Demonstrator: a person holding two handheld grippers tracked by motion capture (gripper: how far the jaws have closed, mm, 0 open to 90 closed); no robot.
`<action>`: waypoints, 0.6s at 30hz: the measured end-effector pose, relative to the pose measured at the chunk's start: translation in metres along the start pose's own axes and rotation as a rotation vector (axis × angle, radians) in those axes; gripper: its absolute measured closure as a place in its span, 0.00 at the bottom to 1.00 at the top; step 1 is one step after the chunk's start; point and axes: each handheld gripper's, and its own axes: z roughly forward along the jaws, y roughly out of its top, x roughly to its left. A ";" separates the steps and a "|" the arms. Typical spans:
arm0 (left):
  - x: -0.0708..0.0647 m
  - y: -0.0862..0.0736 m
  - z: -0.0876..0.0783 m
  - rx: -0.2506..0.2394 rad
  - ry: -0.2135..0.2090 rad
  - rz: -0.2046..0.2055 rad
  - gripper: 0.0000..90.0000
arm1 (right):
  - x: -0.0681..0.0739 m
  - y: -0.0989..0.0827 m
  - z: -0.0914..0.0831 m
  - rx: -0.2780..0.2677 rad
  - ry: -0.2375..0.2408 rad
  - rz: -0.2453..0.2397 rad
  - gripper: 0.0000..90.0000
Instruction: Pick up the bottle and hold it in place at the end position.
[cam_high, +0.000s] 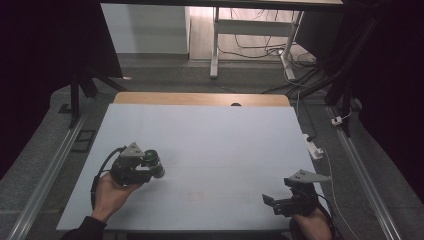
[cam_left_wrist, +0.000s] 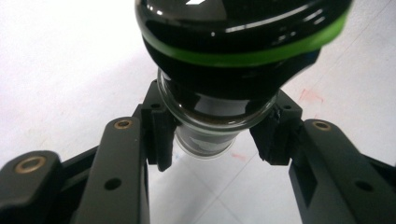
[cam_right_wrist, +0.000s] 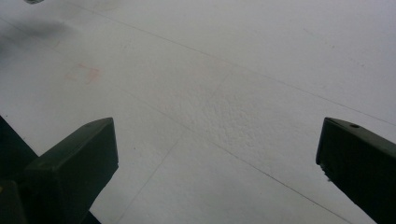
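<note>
A dark glass jar (cam_high: 154, 163) with a glossy black cap and a green band (cam_left_wrist: 243, 58) is held off the white table top (cam_high: 210, 145) at the left. My left gripper (cam_high: 145, 167) is shut on it, and in the left gripper view its pads (cam_left_wrist: 161, 135) press on both sides of the clear glass body (cam_left_wrist: 210, 112) just below the cap. The jar lies tilted, cap pointing away from the hand. Near the table's front right corner my right gripper (cam_high: 274, 204) is open, with bare table between its jaws (cam_right_wrist: 217, 154).
A wooden strip (cam_high: 200, 98) runs along the table's far edge. A white power strip (cam_high: 314, 149) and cables lie off the right side. Faint red marks (cam_right_wrist: 84, 73) show on the table sheet. Black stand legs (cam_high: 82, 90) rise at the back left.
</note>
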 end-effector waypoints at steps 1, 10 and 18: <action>-0.001 0.003 0.002 0.002 -0.004 0.005 0.60 | 0.000 0.000 0.001 -0.001 0.003 0.000 0.00; -0.005 0.024 0.016 0.013 -0.027 0.029 0.60 | -0.003 0.001 0.001 -0.006 0.017 0.021 0.00; -0.004 0.049 0.030 -0.001 -0.044 0.048 0.60 | -0.003 0.002 0.003 0.003 0.016 0.023 0.00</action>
